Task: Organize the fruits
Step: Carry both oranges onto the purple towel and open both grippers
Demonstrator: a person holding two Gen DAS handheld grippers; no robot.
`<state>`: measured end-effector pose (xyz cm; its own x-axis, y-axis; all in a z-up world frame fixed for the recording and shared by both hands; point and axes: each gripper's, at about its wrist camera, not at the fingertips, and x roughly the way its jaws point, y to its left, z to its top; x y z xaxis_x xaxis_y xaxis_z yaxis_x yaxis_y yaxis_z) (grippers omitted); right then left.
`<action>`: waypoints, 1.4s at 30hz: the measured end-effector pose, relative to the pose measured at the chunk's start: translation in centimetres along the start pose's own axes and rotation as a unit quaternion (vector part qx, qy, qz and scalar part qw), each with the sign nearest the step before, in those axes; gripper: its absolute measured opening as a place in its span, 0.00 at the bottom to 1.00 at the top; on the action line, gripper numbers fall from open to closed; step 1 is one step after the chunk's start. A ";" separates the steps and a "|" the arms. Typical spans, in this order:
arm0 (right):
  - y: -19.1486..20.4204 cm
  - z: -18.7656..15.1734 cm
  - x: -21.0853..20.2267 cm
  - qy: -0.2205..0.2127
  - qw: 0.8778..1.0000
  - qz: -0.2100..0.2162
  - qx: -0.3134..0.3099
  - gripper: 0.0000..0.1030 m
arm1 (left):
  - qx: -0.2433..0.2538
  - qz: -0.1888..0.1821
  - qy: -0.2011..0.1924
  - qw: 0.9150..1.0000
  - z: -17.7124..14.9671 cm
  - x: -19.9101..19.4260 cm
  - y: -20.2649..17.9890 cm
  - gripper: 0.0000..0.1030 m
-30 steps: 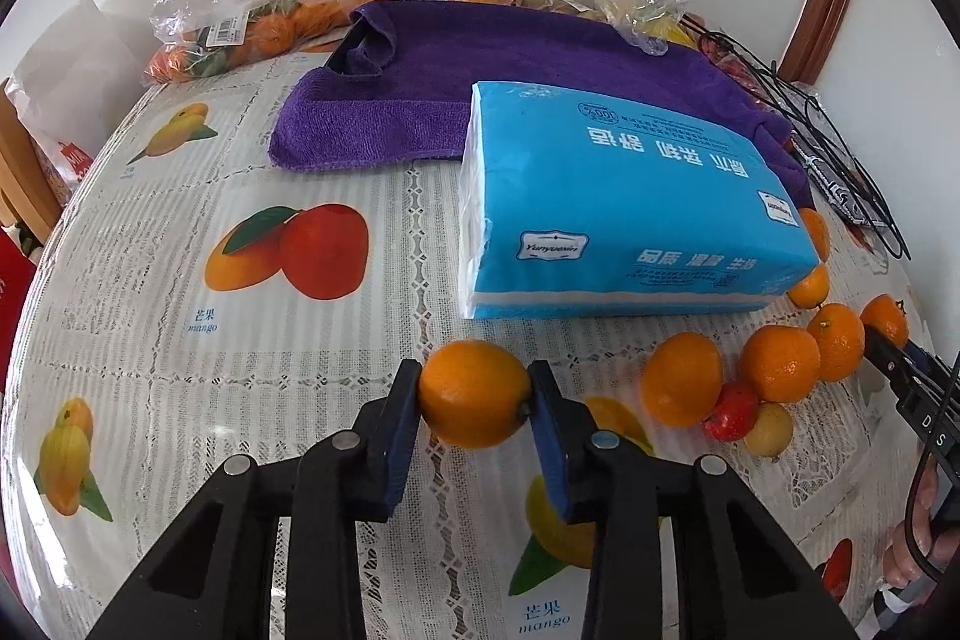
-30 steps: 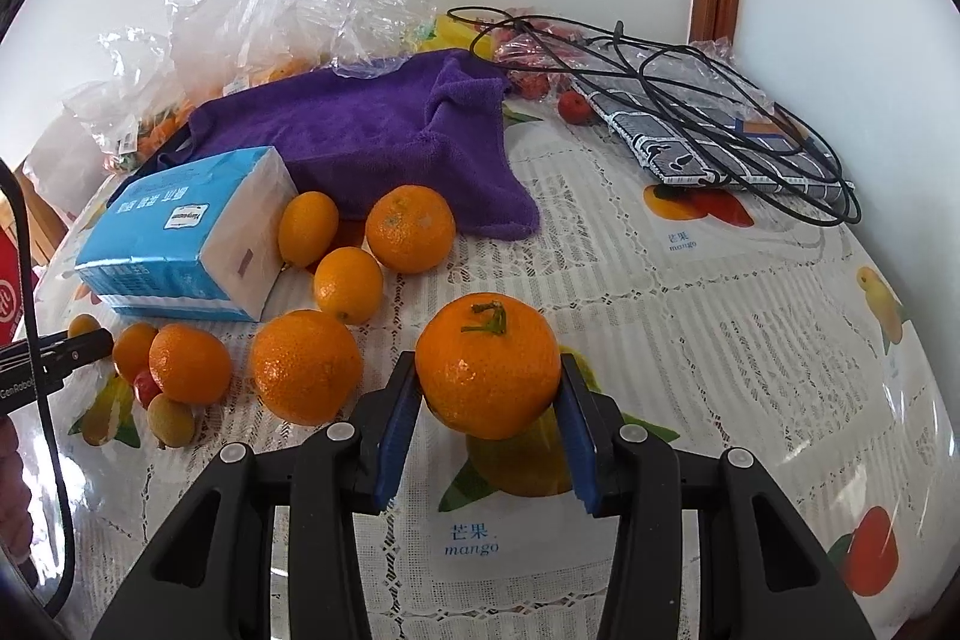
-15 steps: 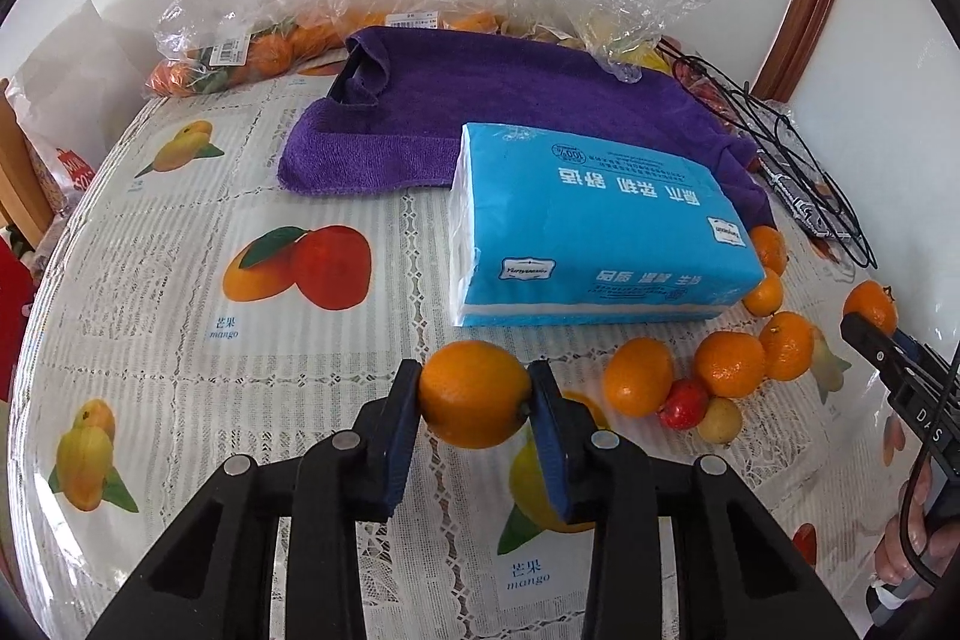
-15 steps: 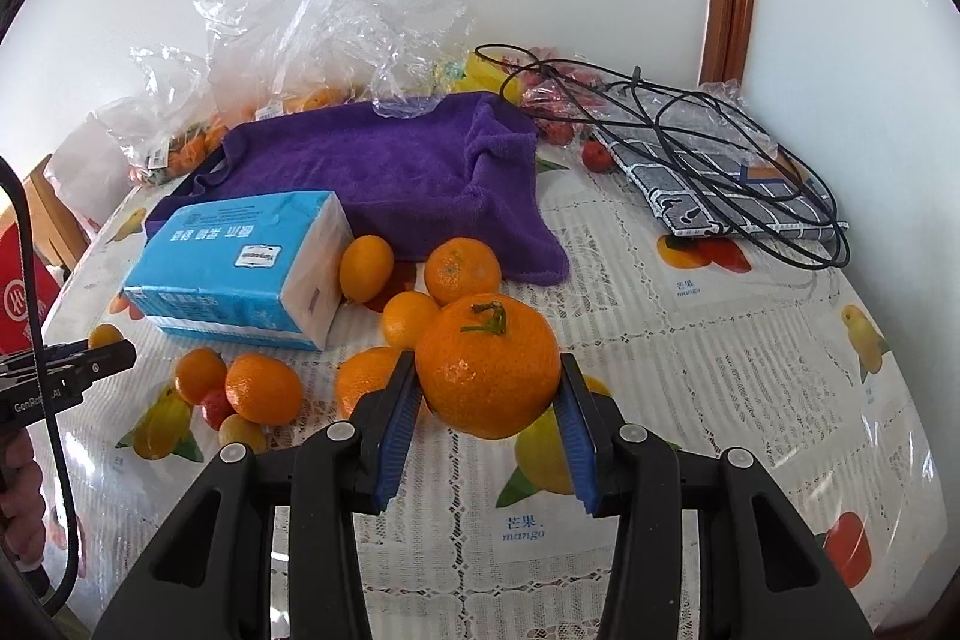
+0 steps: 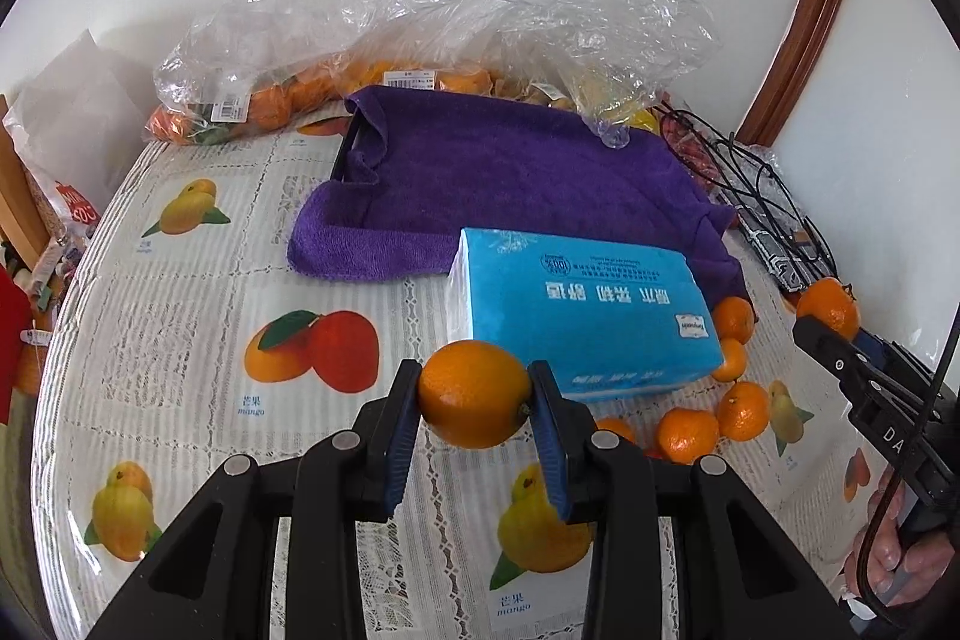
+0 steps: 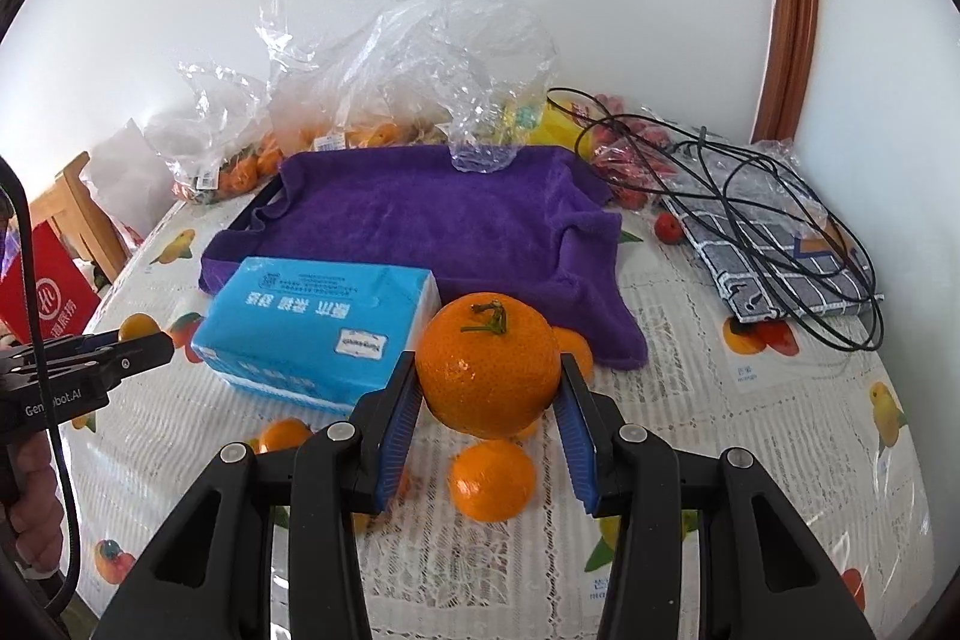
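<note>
My left gripper [image 5: 474, 400] is shut on a smooth orange [image 5: 473, 393] and holds it above the table. My right gripper [image 6: 487, 400] is shut on a larger orange with a green stem [image 6: 487, 364], also held in the air; it shows at the right edge of the left wrist view [image 5: 829, 307]. Several loose oranges [image 5: 687, 433] lie on the tablecloth beside the blue tissue pack [image 5: 582, 313]. One orange [image 6: 492, 481] lies right under my right gripper. A purple towel [image 5: 510, 184] is spread behind the pack.
Clear plastic bags with fruit [image 5: 258, 112] line the back wall. Black cables on a checked cloth [image 6: 774, 232] lie at the right, with small red fruits [image 6: 667, 226] near them. The fruit-print tablecloth [image 5: 180, 340] covers the table. A wooden chair [image 6: 72, 214] stands at the left.
Both grippers have risen and pulled back with their oranges. The loose oranges and tissue pack now look farther below.
</note>
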<state>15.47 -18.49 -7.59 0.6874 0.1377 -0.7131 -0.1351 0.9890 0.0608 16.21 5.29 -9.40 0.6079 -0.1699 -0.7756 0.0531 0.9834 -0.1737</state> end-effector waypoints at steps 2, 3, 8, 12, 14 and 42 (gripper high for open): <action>0.5 1.1 0.4 -0.005 1.000 0.005 -0.004 0.42 | 0.001 0.002 -0.005 1.000 1.0 -0.1 0.1 0.33; 0.7 1.7 0.7 -0.005 1.000 0.007 -0.005 0.42 | 0.001 0.003 -0.007 1.000 1.5 -0.1 0.2 0.33; 1.5 4.3 2.0 -0.010 1.000 0.017 -0.012 0.42 | -0.002 0.006 -0.015 1.000 4.3 0.4 0.6 0.33; 1.7 6.1 3.2 -0.016 1.000 0.020 -0.017 0.42 | 0.000 0.012 -0.016 1.000 6.4 1.2 0.7 0.33; 1.7 6.9 3.9 -0.018 0.999 0.020 -0.017 0.42 | 0.003 0.015 -0.018 1.000 7.4 1.7 0.7 0.33; -0.6 10.6 16.2 0.028 0.999 0.013 -0.013 0.42 | -0.018 0.027 0.012 0.999 15.0 12.3 3.7 0.33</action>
<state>34.27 -16.23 -11.76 0.6429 0.1601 -0.7490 -0.1713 0.9832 0.0631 35.74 7.78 -10.46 0.5897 -0.1189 -0.7988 -0.0075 0.9883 -0.1526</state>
